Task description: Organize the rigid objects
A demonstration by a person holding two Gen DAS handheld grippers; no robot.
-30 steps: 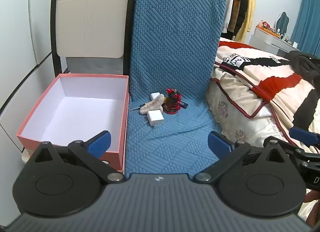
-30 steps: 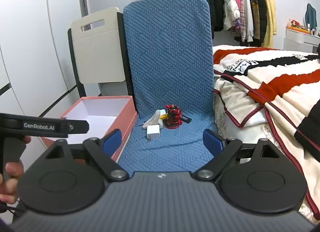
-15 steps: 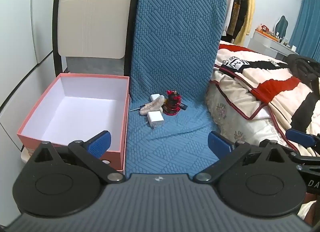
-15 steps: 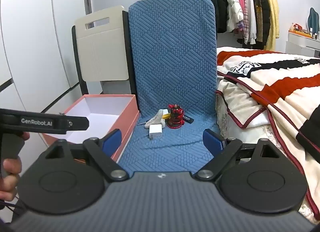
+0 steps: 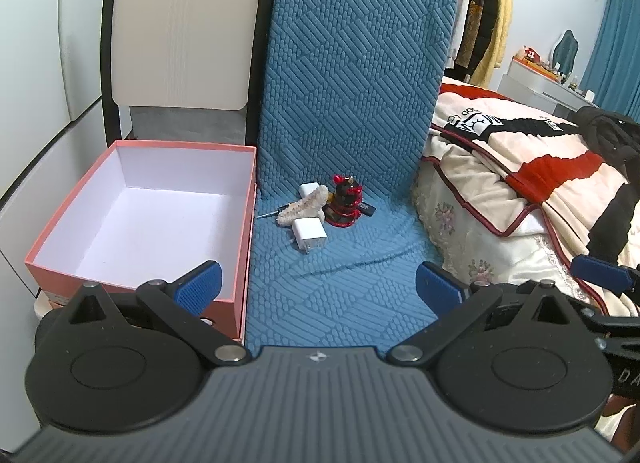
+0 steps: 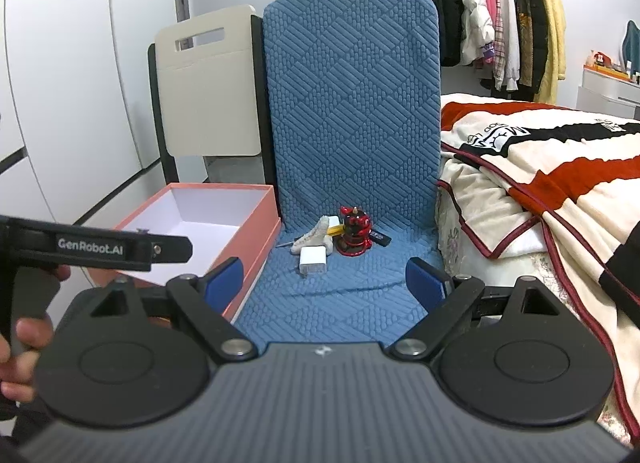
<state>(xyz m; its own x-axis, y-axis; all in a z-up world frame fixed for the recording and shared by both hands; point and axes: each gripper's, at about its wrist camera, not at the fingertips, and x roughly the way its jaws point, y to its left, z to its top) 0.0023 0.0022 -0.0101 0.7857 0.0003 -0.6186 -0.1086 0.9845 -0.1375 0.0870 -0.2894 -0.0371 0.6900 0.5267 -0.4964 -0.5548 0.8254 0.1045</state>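
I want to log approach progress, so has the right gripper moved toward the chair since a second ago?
Yes. In the right wrist view the right gripper has edged forward: the blue chair cushion and white charger look slightly larger and nearer.

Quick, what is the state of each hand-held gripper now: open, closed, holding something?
Left hand-held gripper: open, holding nothing.
Right hand-held gripper: open, holding nothing.

A blue quilted chair cover (image 5: 352, 75) is standing upright straight ahead of the gripper fingers. A cream chair back (image 5: 188, 35) is rising ahead to the left. A striped blanket (image 6: 540, 183) is lying heaped to the right, and clothes on a rack (image 6: 480, 7) are hanging far ahead, right of centre.
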